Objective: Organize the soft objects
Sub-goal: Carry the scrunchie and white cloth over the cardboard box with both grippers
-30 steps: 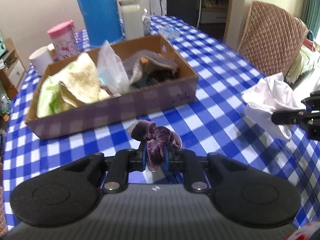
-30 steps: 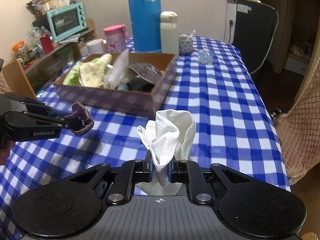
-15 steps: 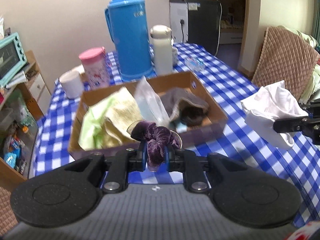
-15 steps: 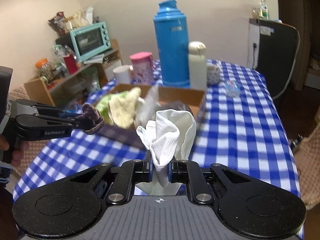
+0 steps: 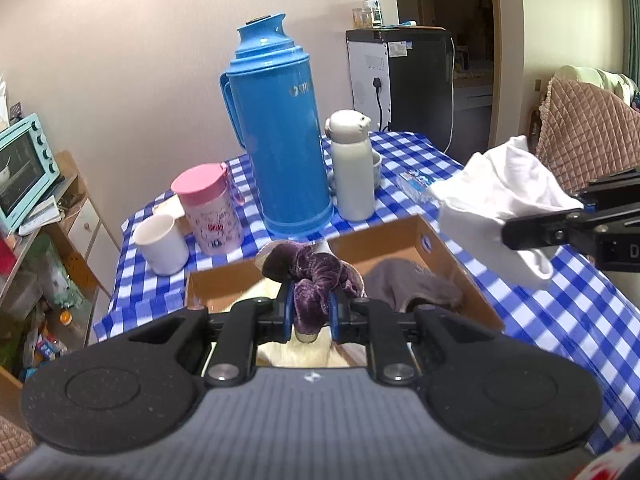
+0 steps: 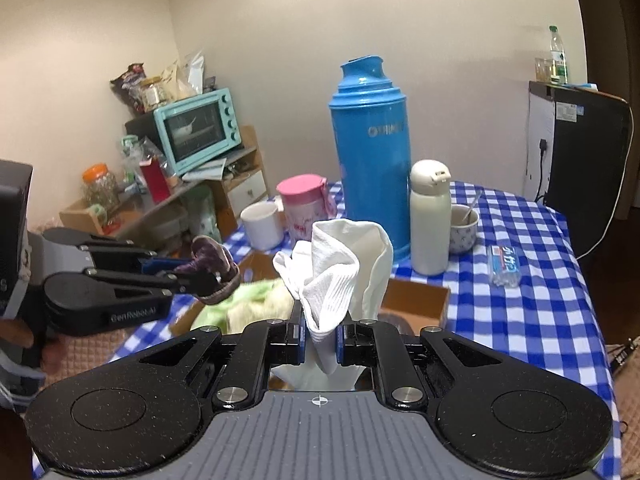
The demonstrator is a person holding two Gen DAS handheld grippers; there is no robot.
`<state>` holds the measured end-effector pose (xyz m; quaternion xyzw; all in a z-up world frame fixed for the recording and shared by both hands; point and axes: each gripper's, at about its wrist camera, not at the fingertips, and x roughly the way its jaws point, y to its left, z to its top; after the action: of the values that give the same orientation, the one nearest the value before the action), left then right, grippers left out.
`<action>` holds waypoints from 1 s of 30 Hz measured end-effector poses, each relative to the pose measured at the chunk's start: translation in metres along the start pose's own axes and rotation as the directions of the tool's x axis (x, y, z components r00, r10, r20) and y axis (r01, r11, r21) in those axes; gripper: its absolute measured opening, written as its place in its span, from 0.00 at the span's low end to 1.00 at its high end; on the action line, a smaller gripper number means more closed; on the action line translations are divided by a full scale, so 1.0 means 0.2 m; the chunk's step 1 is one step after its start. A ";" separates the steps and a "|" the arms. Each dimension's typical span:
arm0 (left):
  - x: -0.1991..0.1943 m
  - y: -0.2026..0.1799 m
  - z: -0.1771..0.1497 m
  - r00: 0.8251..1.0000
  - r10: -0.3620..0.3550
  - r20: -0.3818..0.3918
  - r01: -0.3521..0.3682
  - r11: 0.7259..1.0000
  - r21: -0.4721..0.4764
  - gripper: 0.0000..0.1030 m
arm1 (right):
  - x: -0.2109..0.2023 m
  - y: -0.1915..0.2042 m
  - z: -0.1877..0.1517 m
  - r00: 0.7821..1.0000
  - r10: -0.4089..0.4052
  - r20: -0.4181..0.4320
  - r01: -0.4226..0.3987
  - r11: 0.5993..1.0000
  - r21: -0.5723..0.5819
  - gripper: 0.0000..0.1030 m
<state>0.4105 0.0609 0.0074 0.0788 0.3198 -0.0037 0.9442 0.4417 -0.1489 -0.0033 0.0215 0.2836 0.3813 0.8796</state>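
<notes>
1. The table wears a blue-and-white checked tablecloth (image 6: 532, 292), the checks running to every edge.
2. The tall plastic thermos (image 5: 280, 132) near the far edge is bright blue, with pale lettering.
3. Just beside it, the small rounded flask (image 5: 354, 168) is cream-white.
4. The lidded tumbler (image 5: 210, 208) has a pink lid and a pale body with pink print; the plain mug (image 5: 160, 244) is white.
5. The open cardboard box (image 5: 440, 248) is plain brown; a grey cloth (image 5: 412, 284) lies in it.
6. The crumpled velvet scrunchie (image 5: 312, 280) is deep purple.
7. The ribbed cotton sock (image 6: 340, 276) is white.
8. The countertop oven (image 6: 198, 130) is mint-turquoise.
9. Both gripper bodies (image 6: 320, 412) are black with grey ribbing.
</notes>
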 end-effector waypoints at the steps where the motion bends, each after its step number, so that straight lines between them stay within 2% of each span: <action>1: 0.03 0.01 0.02 1.000 -0.002 0.003 0.002 1.000 0.001 0.15 | 0.03 -0.01 0.02 1.000 0.002 0.002 -0.002 1.000 0.010 0.13; 8: 0.24 0.01 0.08 0.999 -0.032 -0.015 0.032 0.999 0.007 0.16 | 0.26 -0.08 0.08 1.000 0.008 -0.030 -0.006 0.998 0.058 0.13; 15: 0.42 0.03 0.09 0.998 -0.039 -0.042 0.040 0.999 0.004 0.16 | 0.48 -0.17 0.06 0.997 0.002 -0.081 0.006 0.996 0.090 0.13; 22: 0.64 0.05 0.04 0.992 -0.064 -0.113 0.063 0.998 -0.019 0.16 | 0.71 -0.30 0.00 0.985 0.035 -0.166 0.000 0.979 0.202 0.13; 25: 0.74 0.05 0.00 0.985 -0.065 -0.158 0.063 0.998 -0.017 0.16 | 0.82 -0.36 -0.06 0.971 0.009 -0.237 0.046 0.973 0.226 0.13; 30: 0.83 0.04 -0.05 0.977 -0.078 -0.198 0.075 0.997 -0.023 0.16 | 0.91 -0.38 -0.12 0.945 -0.093 -0.312 0.149 0.976 0.158 0.13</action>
<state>0.5369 0.0782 -0.1005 0.0594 0.4151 -0.0297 0.9073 0.5805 -0.0826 -0.1307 0.0244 0.4490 0.2980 0.8420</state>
